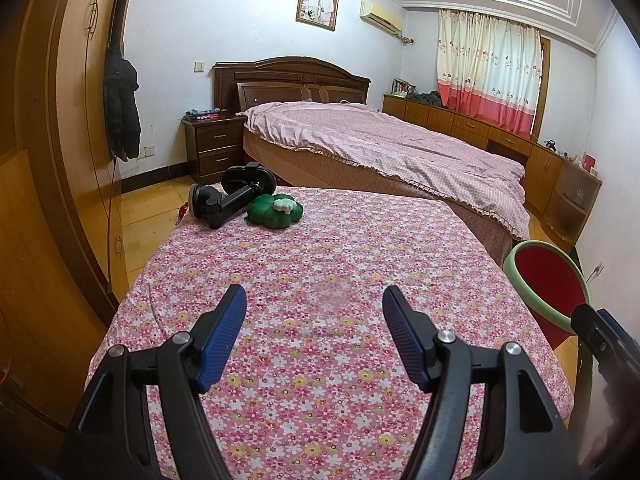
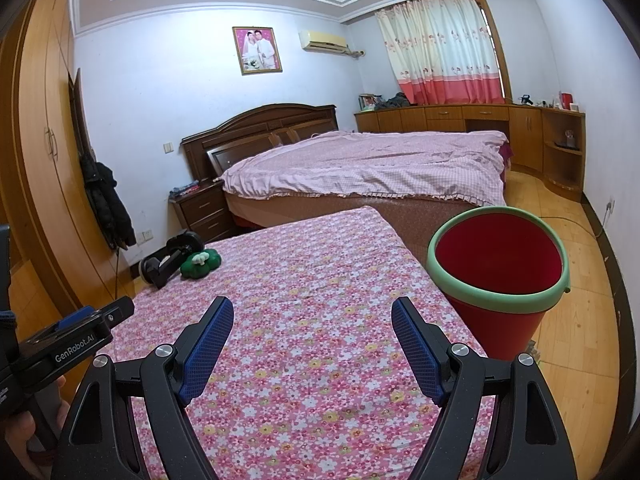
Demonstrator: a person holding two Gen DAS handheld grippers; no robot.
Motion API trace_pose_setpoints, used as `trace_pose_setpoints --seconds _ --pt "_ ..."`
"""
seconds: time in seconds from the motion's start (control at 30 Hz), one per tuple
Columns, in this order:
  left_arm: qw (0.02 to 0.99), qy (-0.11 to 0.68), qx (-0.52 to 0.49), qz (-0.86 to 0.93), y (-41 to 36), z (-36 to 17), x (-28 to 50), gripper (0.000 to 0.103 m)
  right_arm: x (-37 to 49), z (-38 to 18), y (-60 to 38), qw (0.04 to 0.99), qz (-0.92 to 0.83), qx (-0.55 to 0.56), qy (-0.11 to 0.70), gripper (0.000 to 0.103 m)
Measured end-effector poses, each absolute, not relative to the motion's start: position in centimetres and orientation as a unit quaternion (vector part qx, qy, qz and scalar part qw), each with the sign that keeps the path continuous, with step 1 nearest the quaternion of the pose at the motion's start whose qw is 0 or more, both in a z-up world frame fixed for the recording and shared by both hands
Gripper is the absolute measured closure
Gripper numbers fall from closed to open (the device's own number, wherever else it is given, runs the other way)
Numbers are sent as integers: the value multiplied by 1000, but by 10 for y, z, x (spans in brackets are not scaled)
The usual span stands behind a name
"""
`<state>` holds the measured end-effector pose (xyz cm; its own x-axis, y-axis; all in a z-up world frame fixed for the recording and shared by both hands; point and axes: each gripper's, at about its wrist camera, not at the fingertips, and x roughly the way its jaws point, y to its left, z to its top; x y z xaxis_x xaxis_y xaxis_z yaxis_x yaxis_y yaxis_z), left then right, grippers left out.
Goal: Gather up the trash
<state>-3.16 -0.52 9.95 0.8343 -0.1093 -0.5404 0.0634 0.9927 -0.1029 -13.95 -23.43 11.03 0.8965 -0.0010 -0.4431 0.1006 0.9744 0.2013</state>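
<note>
Both the left claw [image 1: 314, 300] and right claw [image 2: 312, 312] gape wide, empty, over the flowered tabletop [image 1: 320, 264]. Black holder [image 1: 232, 196] and green toy [image 1: 275, 211] lie upper left; the red bucket [image 1: 548, 288] is cut off at right.

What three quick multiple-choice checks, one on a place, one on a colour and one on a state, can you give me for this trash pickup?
1. Where are the black phone mount and green flower-shaped toy?
A. In the bucket
B. At the far left corner of the floral tabletop
C. On the bed

2. What colour is the rim of the red bucket?
A. Light green
B. Blue
C. White

3. How do the left gripper and right gripper stand?
A. Both shut on trash
B. One holds the toy
C. Both open, nothing between them

Answers: B, both lie together at that corner; A, a light green band rings the red wall; C, only cloth shows between the blue pads.
</note>
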Motion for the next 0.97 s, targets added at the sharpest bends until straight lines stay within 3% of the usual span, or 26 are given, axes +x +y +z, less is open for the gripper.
trace_pose_setpoints --seconds 0.97 --pt "958 280 -38 -38 -5 104 -31 32 -138 113 -234 969 -35 112 220 21"
